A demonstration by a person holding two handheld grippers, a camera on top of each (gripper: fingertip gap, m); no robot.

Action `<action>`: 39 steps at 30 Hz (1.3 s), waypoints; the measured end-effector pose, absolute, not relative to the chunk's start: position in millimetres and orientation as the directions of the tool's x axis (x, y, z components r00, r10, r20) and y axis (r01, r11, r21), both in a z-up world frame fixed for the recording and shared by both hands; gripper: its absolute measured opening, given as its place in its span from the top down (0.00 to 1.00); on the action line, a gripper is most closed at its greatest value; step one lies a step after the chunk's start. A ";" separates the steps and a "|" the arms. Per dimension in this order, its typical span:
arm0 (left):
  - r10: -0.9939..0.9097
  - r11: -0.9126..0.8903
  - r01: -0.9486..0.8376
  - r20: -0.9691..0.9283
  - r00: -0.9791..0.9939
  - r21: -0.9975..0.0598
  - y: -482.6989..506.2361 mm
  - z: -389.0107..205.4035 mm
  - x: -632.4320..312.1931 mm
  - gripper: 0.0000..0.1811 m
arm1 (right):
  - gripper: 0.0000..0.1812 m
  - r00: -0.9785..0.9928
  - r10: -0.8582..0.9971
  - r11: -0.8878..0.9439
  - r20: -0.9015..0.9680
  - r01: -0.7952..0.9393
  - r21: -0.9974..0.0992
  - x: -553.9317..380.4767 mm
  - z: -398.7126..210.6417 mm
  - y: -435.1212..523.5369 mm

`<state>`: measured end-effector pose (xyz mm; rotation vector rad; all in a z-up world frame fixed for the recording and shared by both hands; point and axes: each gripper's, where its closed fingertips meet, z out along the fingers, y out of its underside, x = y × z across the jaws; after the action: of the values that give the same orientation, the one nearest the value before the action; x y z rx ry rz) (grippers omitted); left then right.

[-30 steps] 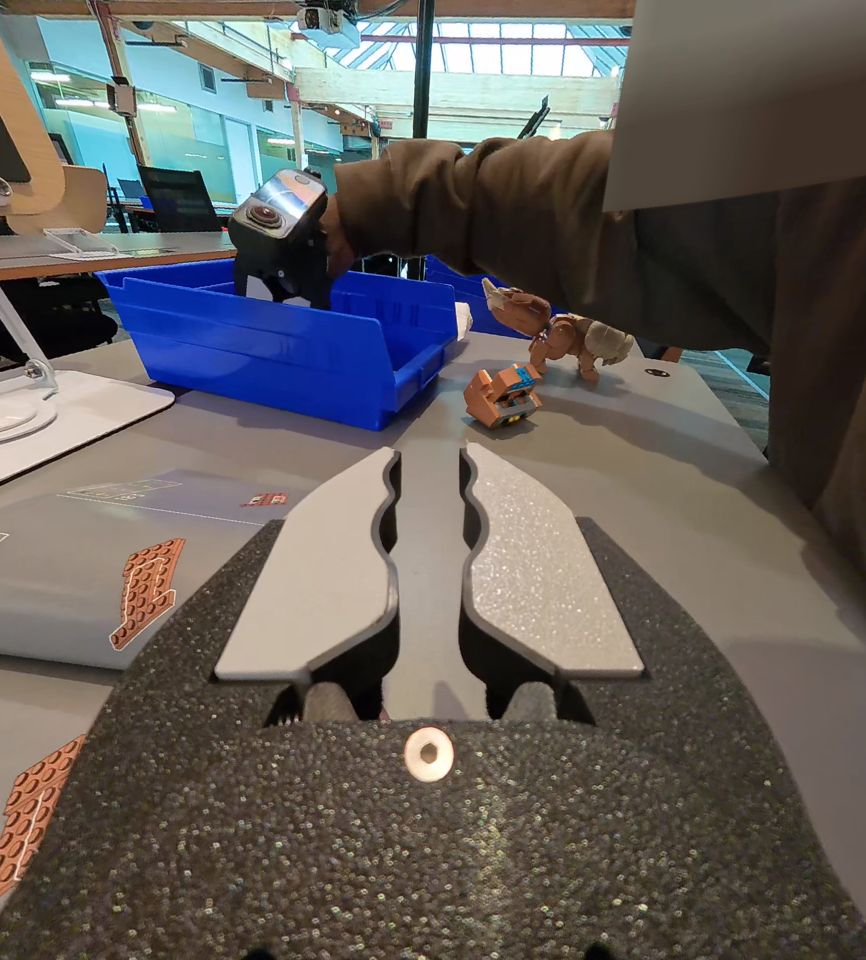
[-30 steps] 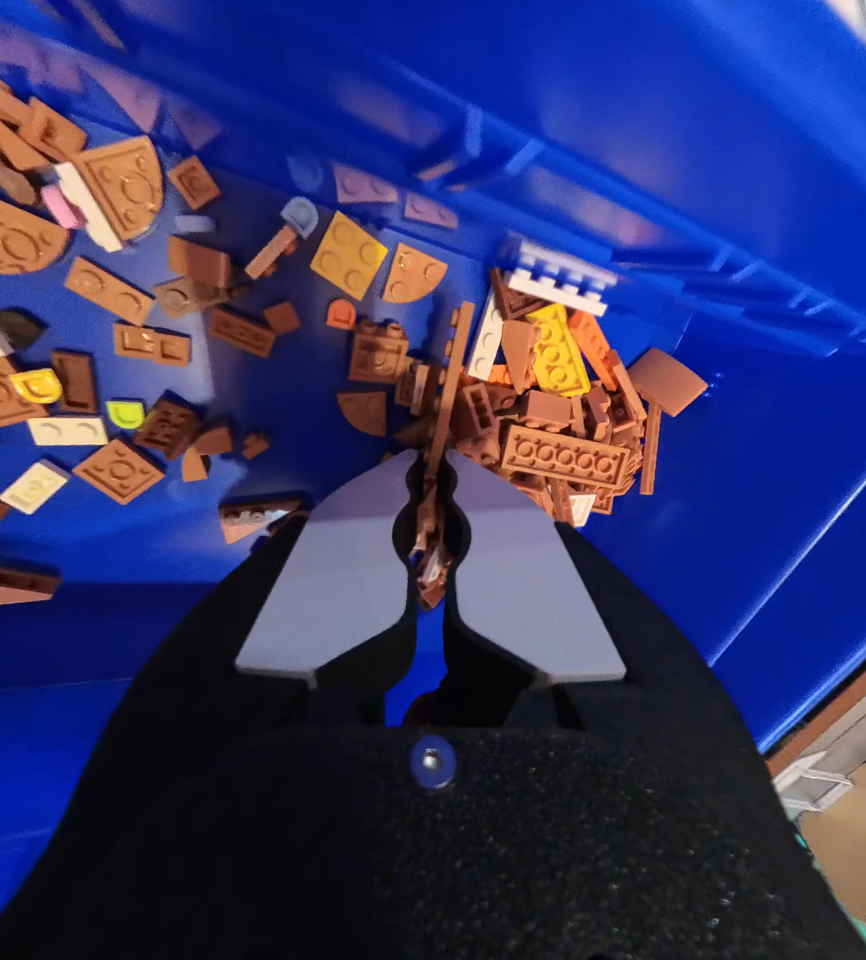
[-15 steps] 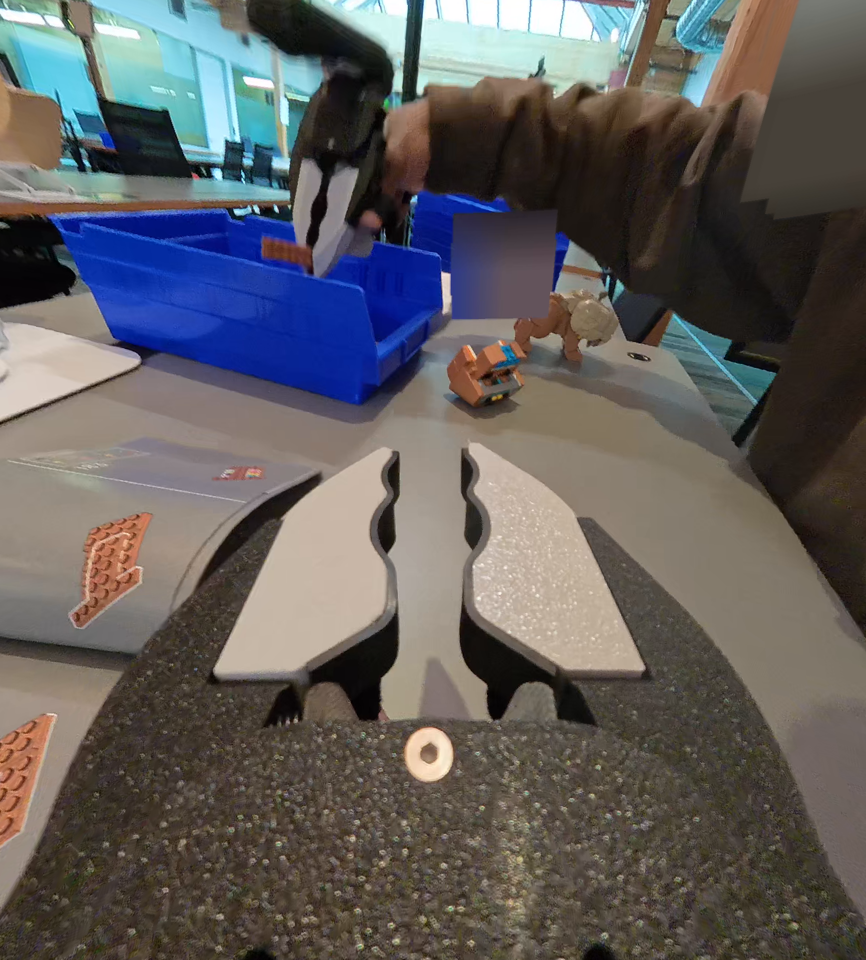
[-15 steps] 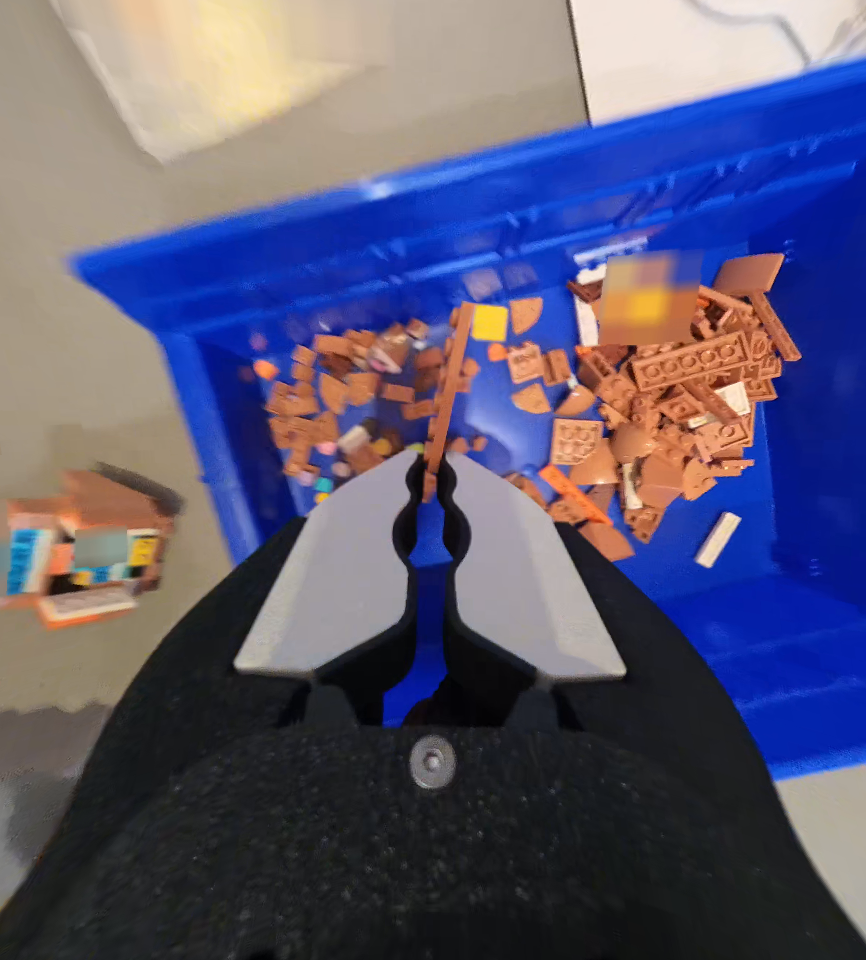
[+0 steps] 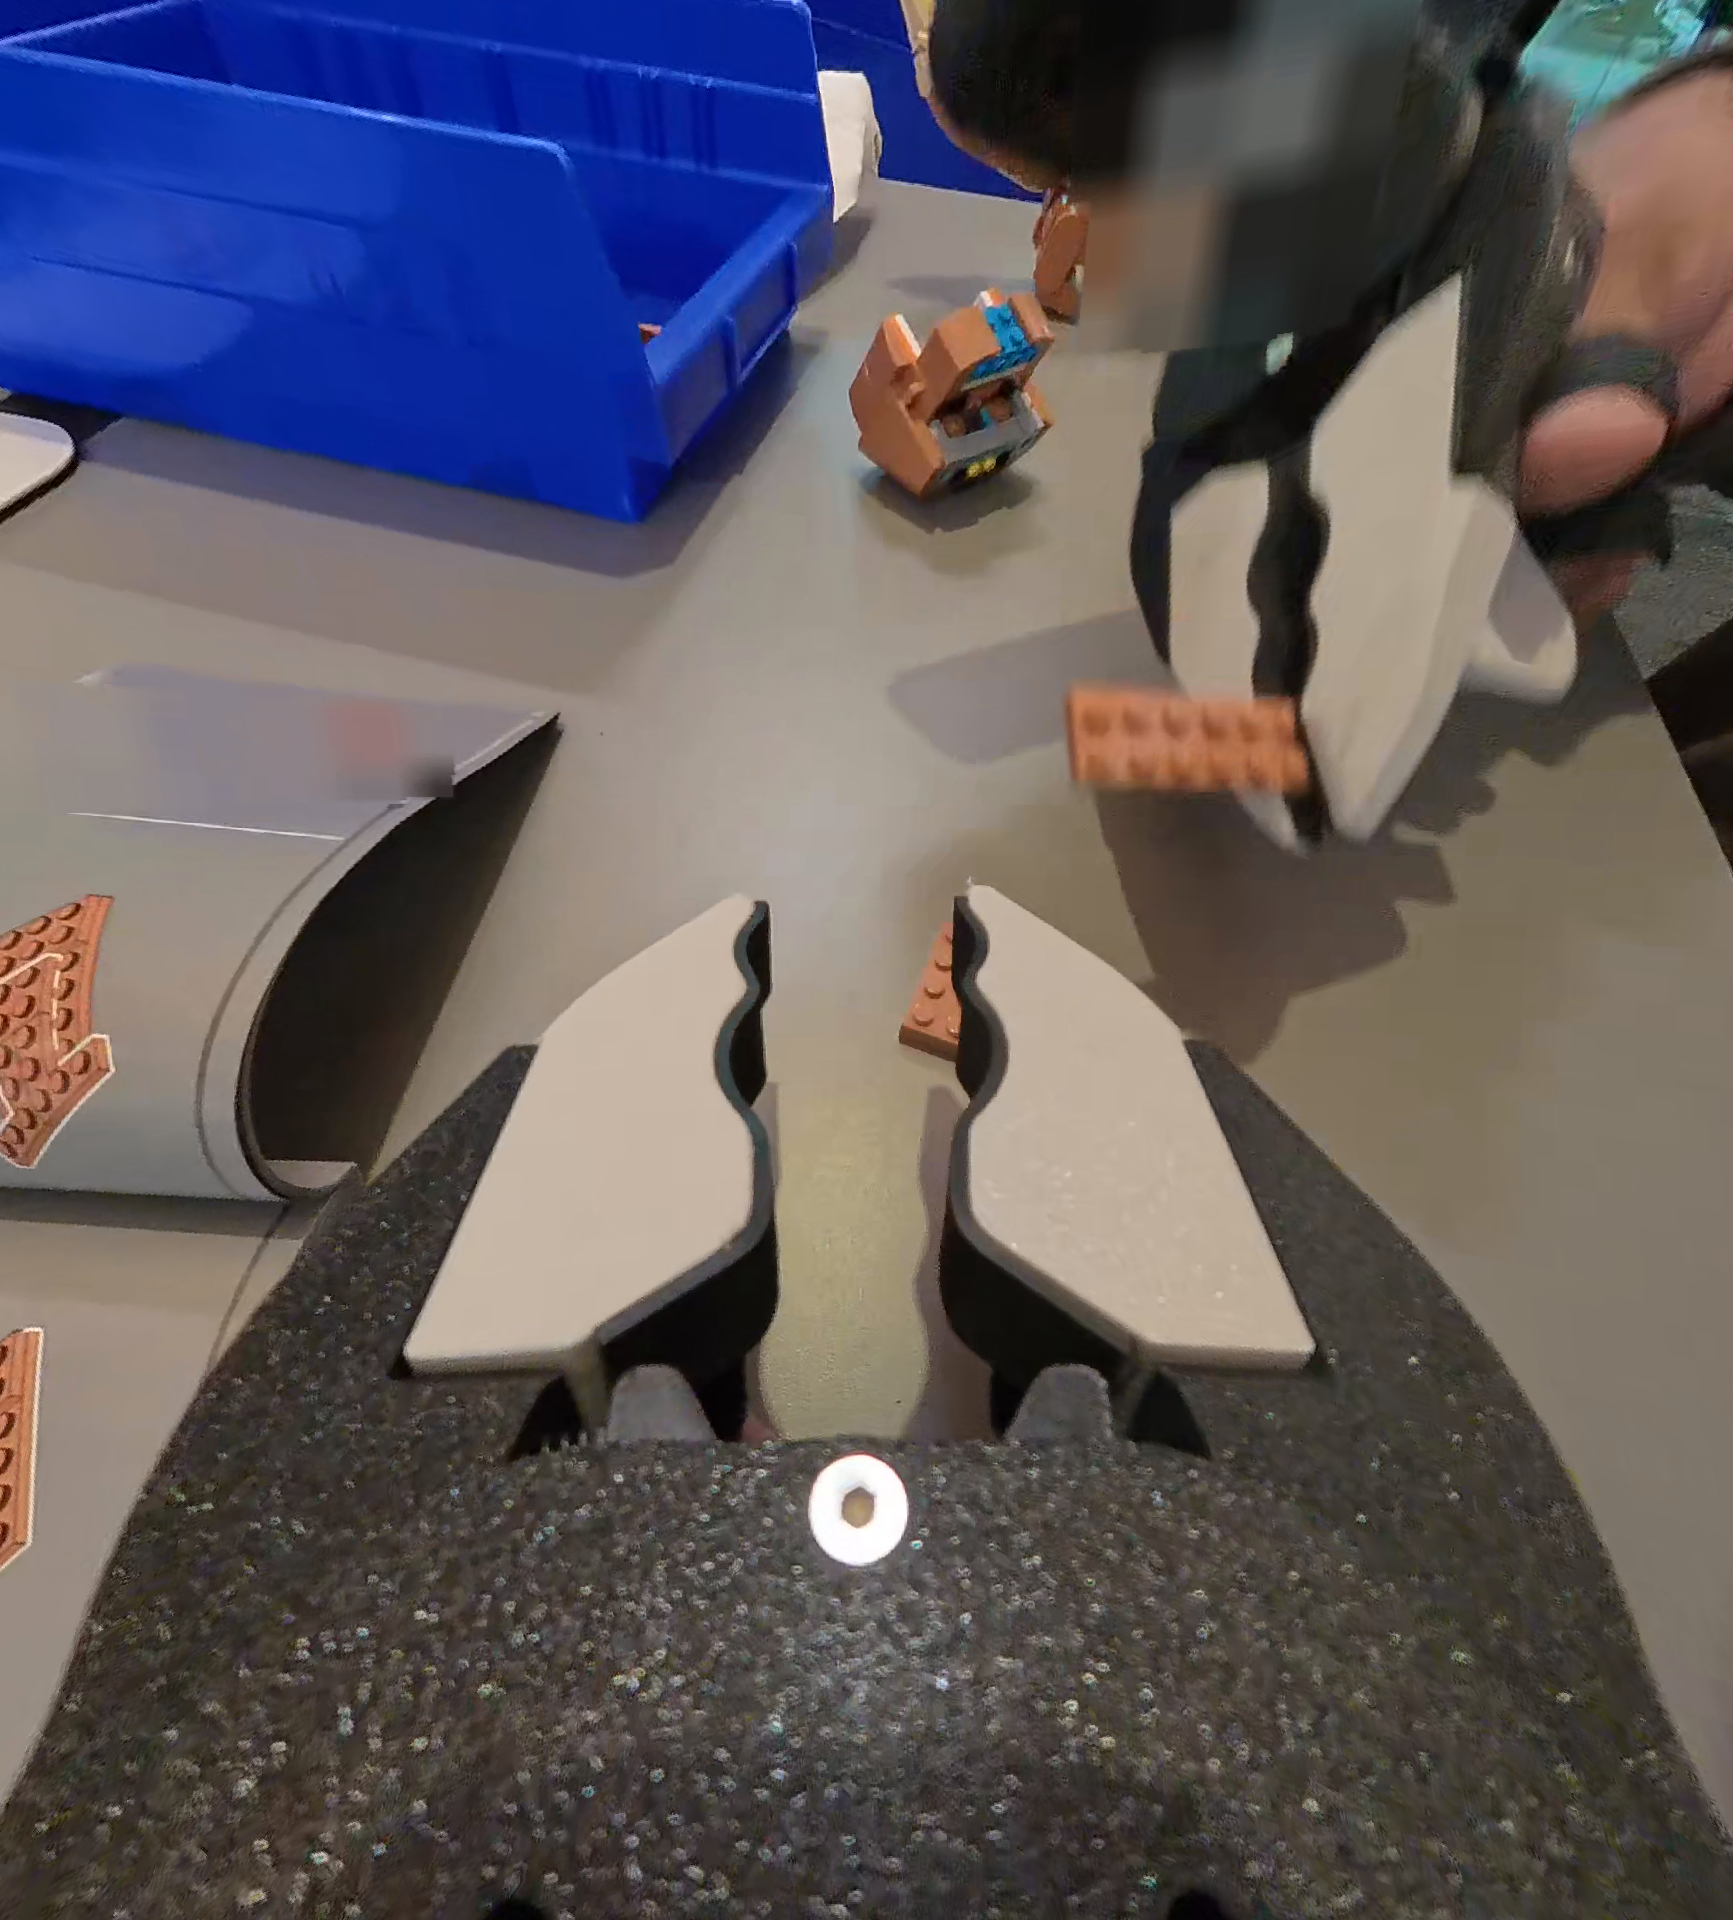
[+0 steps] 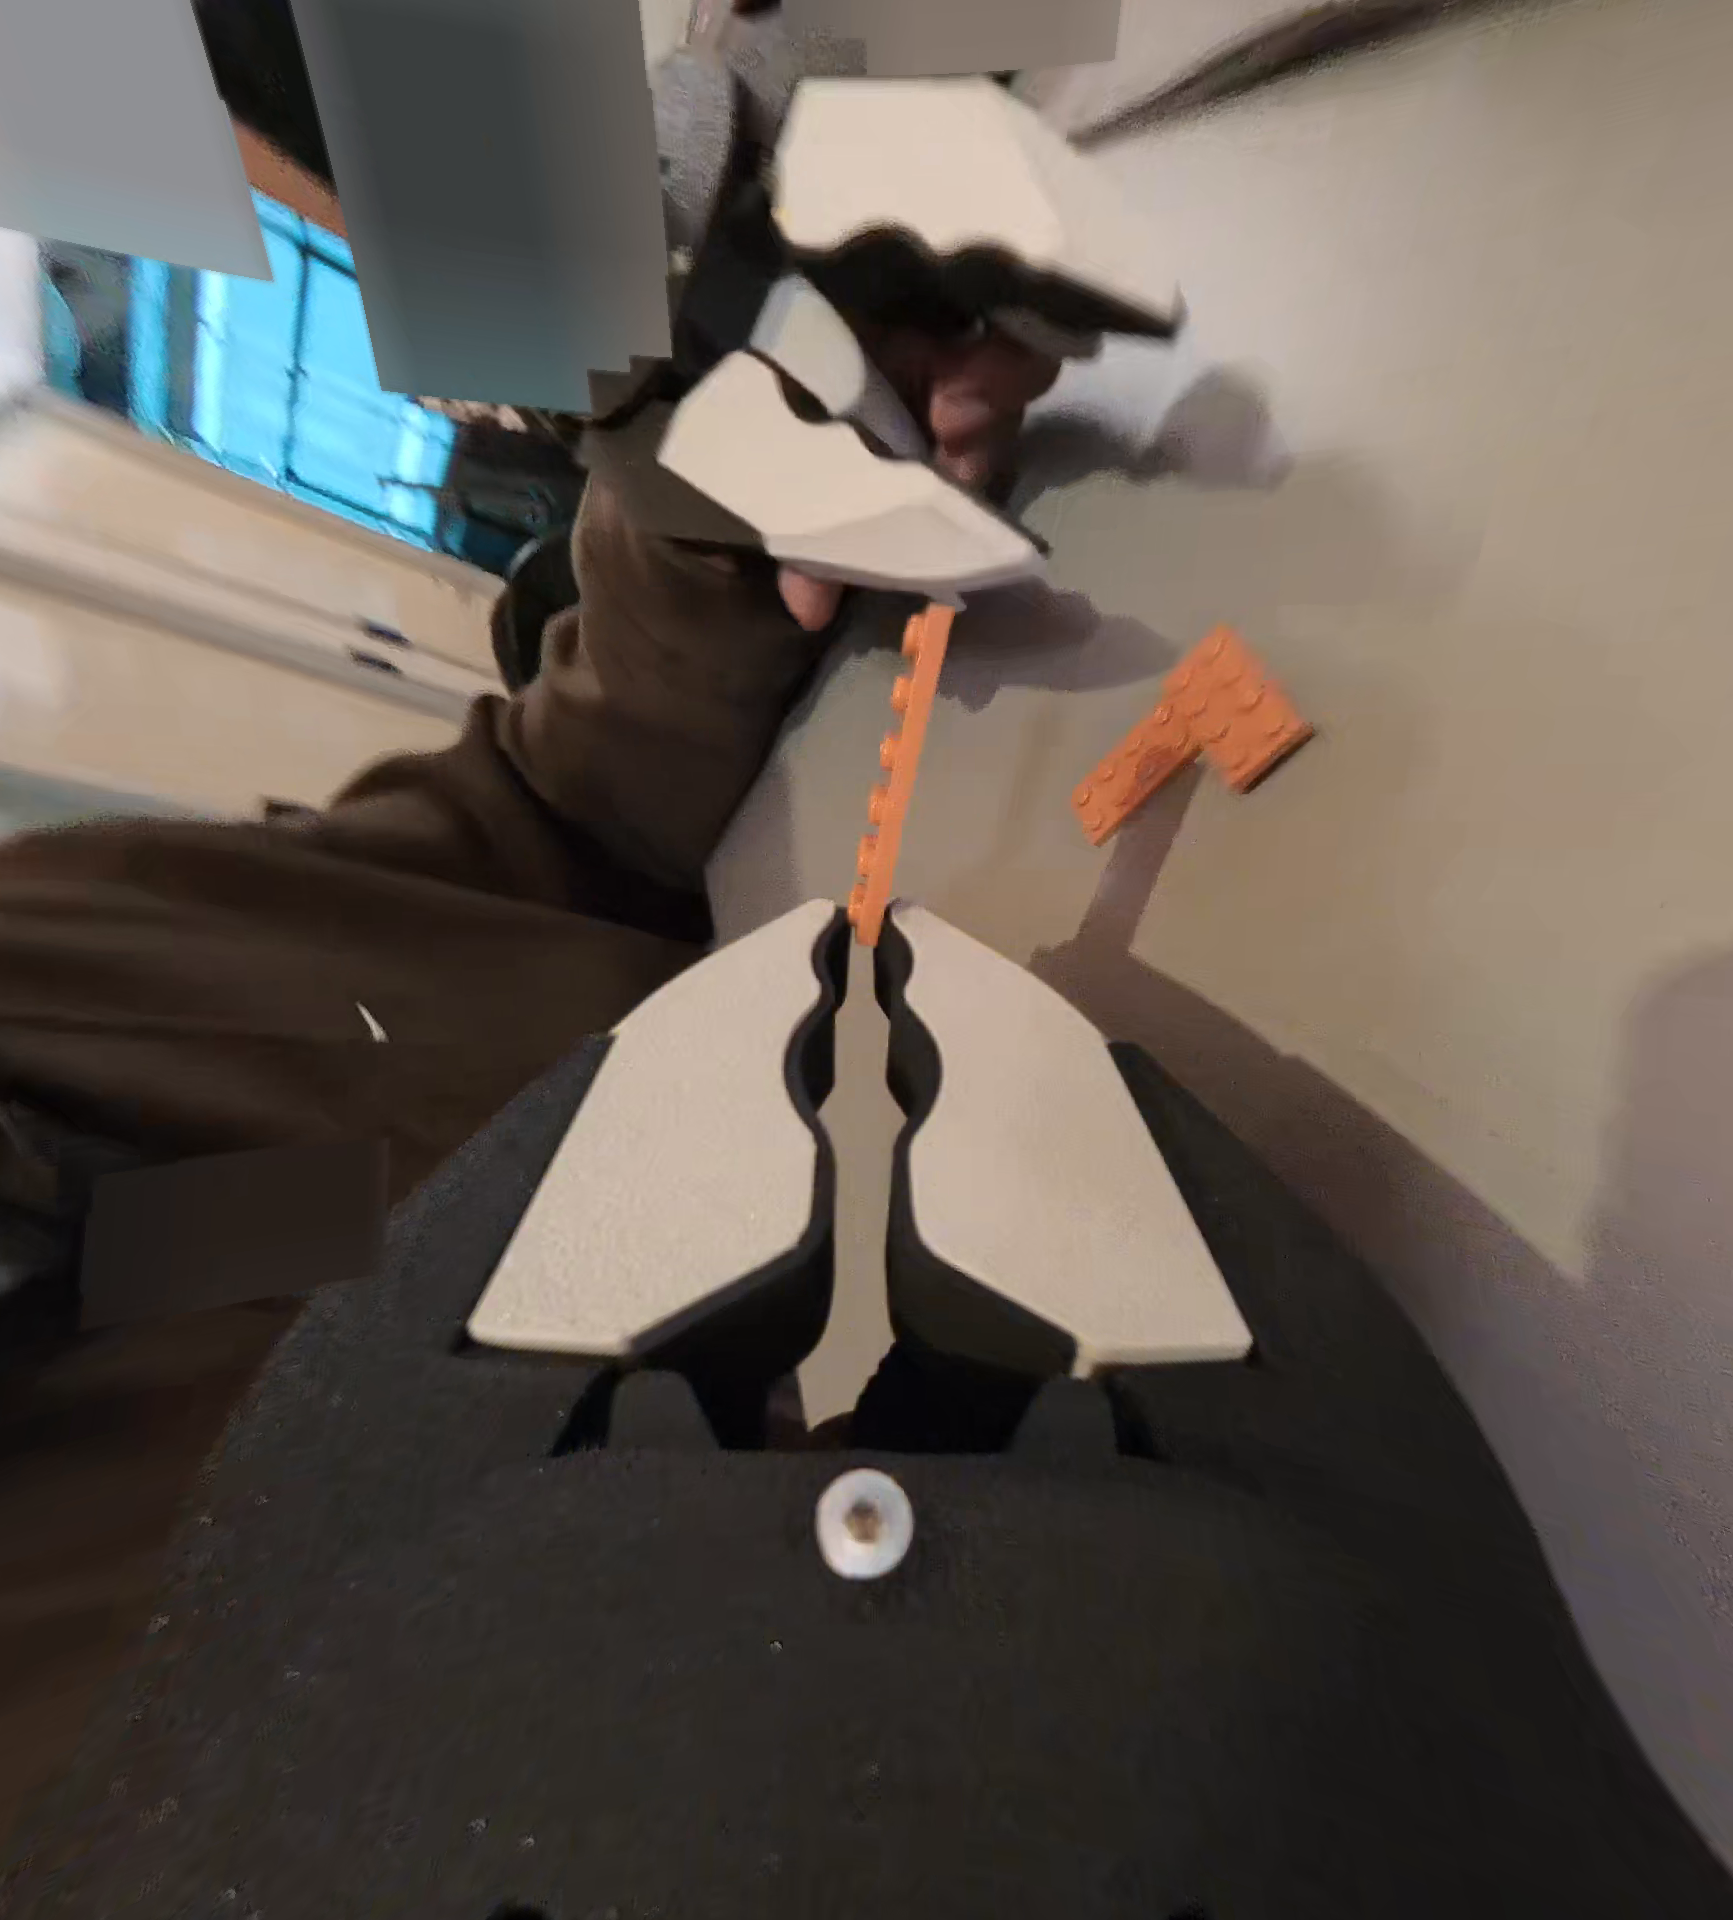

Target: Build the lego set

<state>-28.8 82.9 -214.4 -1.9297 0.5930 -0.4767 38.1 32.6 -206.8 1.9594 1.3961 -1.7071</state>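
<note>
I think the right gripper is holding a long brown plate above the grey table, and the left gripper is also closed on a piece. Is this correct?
Not entirely. The right gripper does pinch the long, thin, studded brown plastic plate over the grey table, but the left gripper holds nothing: in the left wrist view its jaws stand apart, with only table between them. A small brown angled plate lies loose on the table.

Left tongs (image 5: pixel 860 920) low, fingers parted, right tongs (image 6: pixel 864 914) angled downward, seemingly clamped, brown-sleeved arm behind
</note>
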 end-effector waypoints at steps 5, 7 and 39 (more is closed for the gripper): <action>-0.582 -0.374 -0.184 0.076 0.809 -0.909 81.8 -215.2 -32.2 0.81 | 0.98 0.034 0.384 -0.710 -0.923 0.650 -0.272 23.0 -221.8 32.5; -0.587 -0.378 -0.194 0.073 0.807 -0.905 80.7 -216.3 -31.6 0.81 | 0.98 0.054 0.375 -0.726 -0.925 0.638 -0.257 21.4 -224.9 34.1; -0.745 -0.309 -0.495 -0.117 0.657 -0.812 58.1 -241.5 -5.7 0.76 | 0.89 0.079 0.299 -0.768 -0.951 0.611 -0.191 17.9 -231.5 33.1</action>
<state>-5.7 58.1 -241.5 -1.9773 0.9665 -0.3531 17.9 33.1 -231.5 2.1007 0.9152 -1.7471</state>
